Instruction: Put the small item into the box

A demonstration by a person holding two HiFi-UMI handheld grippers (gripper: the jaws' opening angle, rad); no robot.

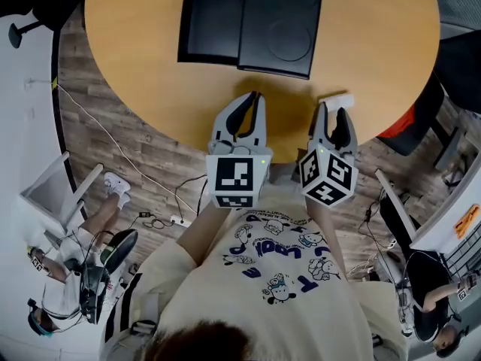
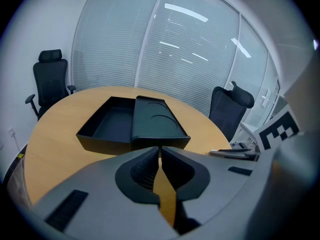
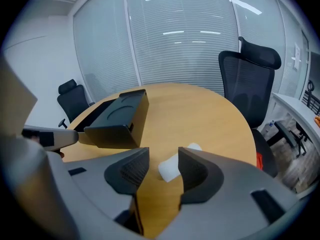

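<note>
A black box (image 1: 213, 19) stands on the round wooden table (image 1: 135, 43) with its lid (image 1: 279, 22) laid open beside the tray. The small white item (image 1: 336, 100) lies near the table's front edge. My right gripper (image 1: 334, 113) is open just behind it; in the right gripper view the item (image 3: 172, 167) lies on the wood just beyond the fingertips, partly hidden by the right finger and touching neither pad. My left gripper (image 1: 254, 98) is shut and empty, pointing at the box (image 2: 131, 125) from the front edge.
Black office chairs (image 2: 50, 84) (image 3: 250, 81) stand around the table before a glass wall with blinds. On the floor below are cables (image 1: 161, 218) and chair bases. A red object (image 1: 398, 130) sits at the table's right rim.
</note>
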